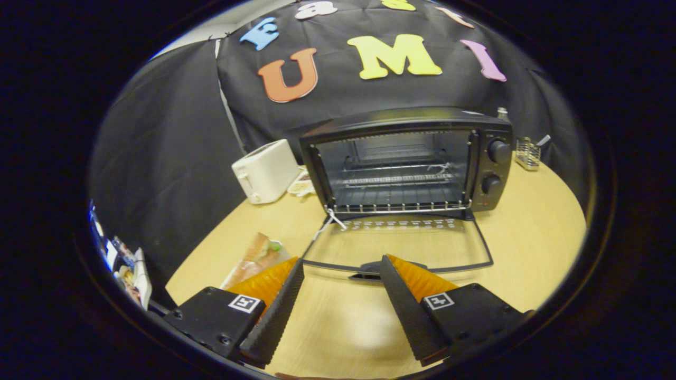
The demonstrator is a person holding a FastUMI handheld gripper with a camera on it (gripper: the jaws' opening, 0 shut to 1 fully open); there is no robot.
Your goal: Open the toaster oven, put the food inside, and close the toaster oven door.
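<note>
Working from left to right, I see a clutter of small items at the far left edge of the table, too blurred for me to name. Next comes the wrapped sandwich in clear plastic (252, 259), lying on the pale wooden tabletop (528, 232) just ahead of my left finger and partly hidden behind it; its long axis runs diagonally, from near that fingertip up and away toward the oven. Behind it stands a white two-slot toaster (266, 170) against the black cloth. My gripper (342, 266) hangs with its fingers spread apart and nothing between them but bare table. Straight ahead, the black toaster oven (406, 161) already stands open: its glass door (396, 245) is folded flat onto the table, the handle just beyond my fingertips, and the wire rack (396, 182) inside is bare. On the oven's right face sit two round knobs, and further right a small wire basket (527, 153) stands well apart. I judge the opening done and the food still to fetch; it lies to the left of my gripper, so I'd swing left and turn the fingers across that diagonal.
</note>
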